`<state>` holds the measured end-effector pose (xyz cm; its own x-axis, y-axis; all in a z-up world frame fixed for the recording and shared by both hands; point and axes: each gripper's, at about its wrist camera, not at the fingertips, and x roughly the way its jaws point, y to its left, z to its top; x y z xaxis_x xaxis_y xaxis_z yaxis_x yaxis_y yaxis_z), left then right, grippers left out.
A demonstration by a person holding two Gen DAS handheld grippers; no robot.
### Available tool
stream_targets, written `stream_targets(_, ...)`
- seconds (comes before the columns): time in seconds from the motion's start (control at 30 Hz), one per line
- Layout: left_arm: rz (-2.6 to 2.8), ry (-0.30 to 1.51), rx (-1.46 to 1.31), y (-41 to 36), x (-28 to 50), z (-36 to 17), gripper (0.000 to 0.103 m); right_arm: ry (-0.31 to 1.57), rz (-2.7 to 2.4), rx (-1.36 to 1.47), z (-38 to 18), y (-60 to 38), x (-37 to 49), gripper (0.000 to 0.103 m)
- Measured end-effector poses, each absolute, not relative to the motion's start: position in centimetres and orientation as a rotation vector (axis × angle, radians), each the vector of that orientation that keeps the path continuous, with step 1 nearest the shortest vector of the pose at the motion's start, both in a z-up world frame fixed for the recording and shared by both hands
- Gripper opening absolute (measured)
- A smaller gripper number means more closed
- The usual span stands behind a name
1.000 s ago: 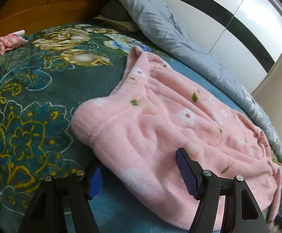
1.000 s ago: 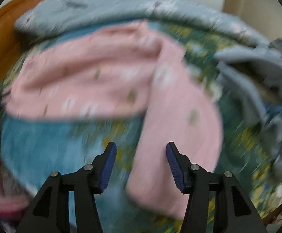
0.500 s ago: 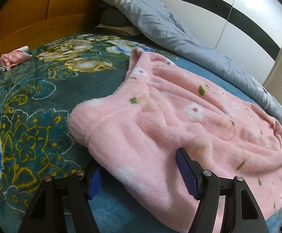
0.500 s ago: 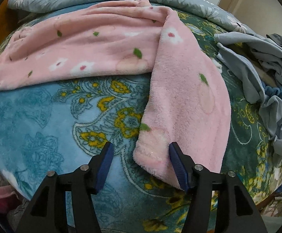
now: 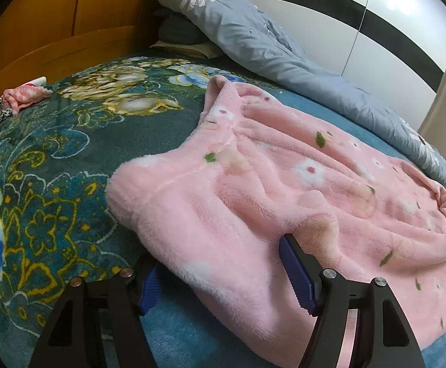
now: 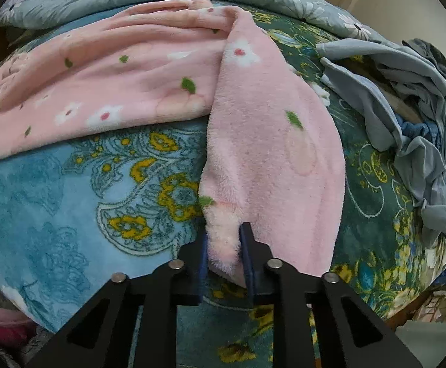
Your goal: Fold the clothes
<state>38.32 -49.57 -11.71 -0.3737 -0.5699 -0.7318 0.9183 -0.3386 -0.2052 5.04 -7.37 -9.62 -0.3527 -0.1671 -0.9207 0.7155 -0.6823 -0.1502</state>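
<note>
Pink fleece trousers (image 5: 272, 190) with a flower print lie spread on a teal floral bed blanket (image 5: 54, 159). In the left wrist view my left gripper (image 5: 223, 276) is open, its jaws set either side of the waist end of the garment. In the right wrist view one leg (image 6: 272, 141) is bent toward me, and my right gripper (image 6: 223, 254) is shut on the cuff corner of that leg, with pink fleece pinched between the blue pads.
A grey flowered duvet (image 5: 253, 36) lies along the far side by the wardrobe. A wooden headboard (image 5: 54, 24) stands at the back. A heap of grey-blue clothes (image 6: 407, 107) lies at the right. A small pink cloth (image 5: 23, 96) lies near the headboard.
My right gripper has moved in on the leg cuff and closed on it. My left gripper has stayed open over the waist end, shifting only slightly.
</note>
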Motion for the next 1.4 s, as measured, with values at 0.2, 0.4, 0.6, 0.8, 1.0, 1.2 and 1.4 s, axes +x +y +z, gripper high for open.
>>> stream_targets(0.2, -1.905, 0.825, 0.648, -50.0, 39.0, -11.9, 0.076, 0.662, -2.112, 1.257, -7.2, -7.5, 4.3, 0.011)
stream_targets(0.4, -1.982, 1.043, 0.494, -51.1, 41.7, -12.2, 0.076, 0.498, -2.244, 1.054, 0.3, -6.8, 2.7, 0.011)
stream_targets(0.6, -1.947, 1.247, 0.397, -52.4, 43.4, -12.3, 0.032, 0.284, -2.333, 0.999, 4.6, -4.7, -1.3, 0.011)
stream_targets(0.8, -1.872, 1.48, 0.261, -55.1, 45.5, -12.9, 0.006, 0.107, -2.336, 1.001, 6.2, -2.8, -5.4, 0.011)
stream_targets(1.0, -1.891, 1.312, 0.136, -56.2, 50.0, -5.8, 0.006, 0.005, -2.258, 0.923, 9.0, -1.7, -4.5, 0.011)
stream_targets(1.2, -1.886, 1.189, 0.249, -58.6, 54.0, -1.7, 0.006, -0.149, -2.112, 0.982, 8.8, -0.4, -3.8, 0.011)
stream_targets(1.4, -1.788, 1.239, 0.367, -61.8, 54.0, -7.0, 0.006, -0.125, -2.15, 1.363, -2.2, -0.9, -9.2, 0.011)
